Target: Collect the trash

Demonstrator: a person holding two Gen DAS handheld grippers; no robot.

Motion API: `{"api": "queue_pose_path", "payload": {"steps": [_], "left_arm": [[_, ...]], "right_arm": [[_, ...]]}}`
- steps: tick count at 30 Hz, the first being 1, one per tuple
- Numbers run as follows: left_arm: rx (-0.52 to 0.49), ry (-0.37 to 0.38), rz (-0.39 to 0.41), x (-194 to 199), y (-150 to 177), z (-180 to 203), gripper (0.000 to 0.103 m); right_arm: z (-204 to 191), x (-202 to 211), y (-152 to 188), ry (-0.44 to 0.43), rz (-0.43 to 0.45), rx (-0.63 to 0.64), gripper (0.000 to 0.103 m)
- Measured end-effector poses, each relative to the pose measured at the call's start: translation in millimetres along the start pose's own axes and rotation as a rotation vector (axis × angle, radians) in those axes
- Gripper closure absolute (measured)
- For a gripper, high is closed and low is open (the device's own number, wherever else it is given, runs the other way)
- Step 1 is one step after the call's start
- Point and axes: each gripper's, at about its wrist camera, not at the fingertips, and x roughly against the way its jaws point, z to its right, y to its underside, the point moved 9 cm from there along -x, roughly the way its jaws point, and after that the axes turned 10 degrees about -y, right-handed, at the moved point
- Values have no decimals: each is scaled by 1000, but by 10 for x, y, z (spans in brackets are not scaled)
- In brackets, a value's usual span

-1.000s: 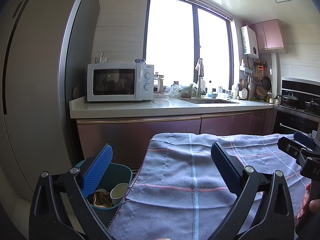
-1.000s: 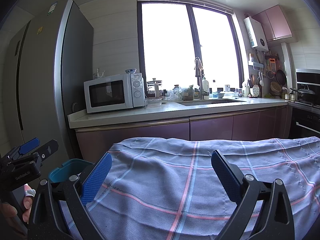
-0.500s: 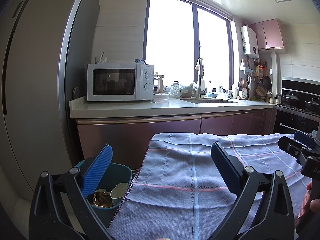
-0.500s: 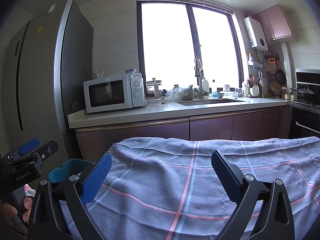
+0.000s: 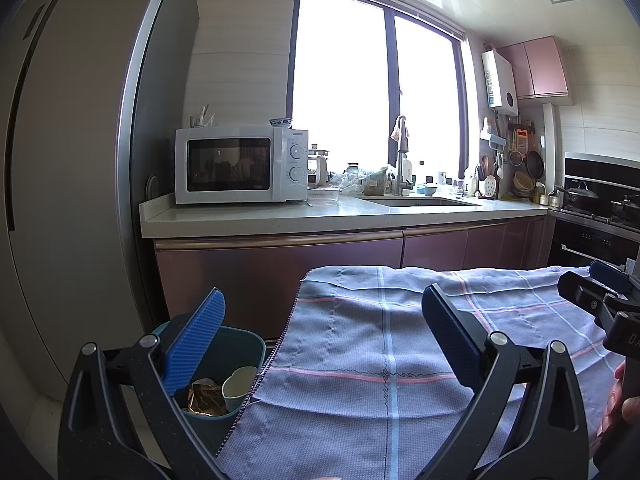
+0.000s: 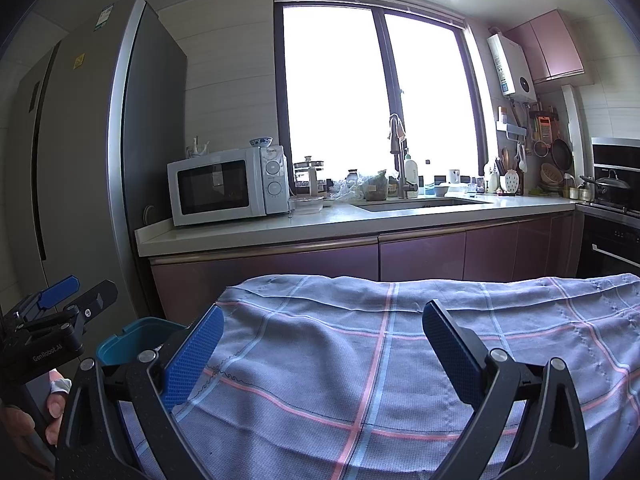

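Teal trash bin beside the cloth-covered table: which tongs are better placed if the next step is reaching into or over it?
Left, probably. The left tongs stand open right above the teal plastic trash bin, whose crumpled wrapper and paper cup show; the right tongs hover over the checked blue cloth, farther away.

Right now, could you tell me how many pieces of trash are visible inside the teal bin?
3: a white paper cup against the bin's right wall, a crumpled gold wrapper left of it, and a pale scrap behind the wrapper. More may be hidden by the left gripper's finger.
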Motion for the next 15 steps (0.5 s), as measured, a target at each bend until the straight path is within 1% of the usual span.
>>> {"api": "queue_pose_path", "payload": {"steps": [9, 13, 15], "left_arm": [[0, -1, -10, -49, 12, -17, 6], [-24, 8, -11, -66, 28, 59, 6], [-29, 22, -24, -94, 49, 100, 6]], "right_arm": [[54, 22, -24, 1, 3, -5, 7], [101, 15, -19, 7, 1, -9, 7], [134, 4, -12, 9, -2, -13, 7]]}}
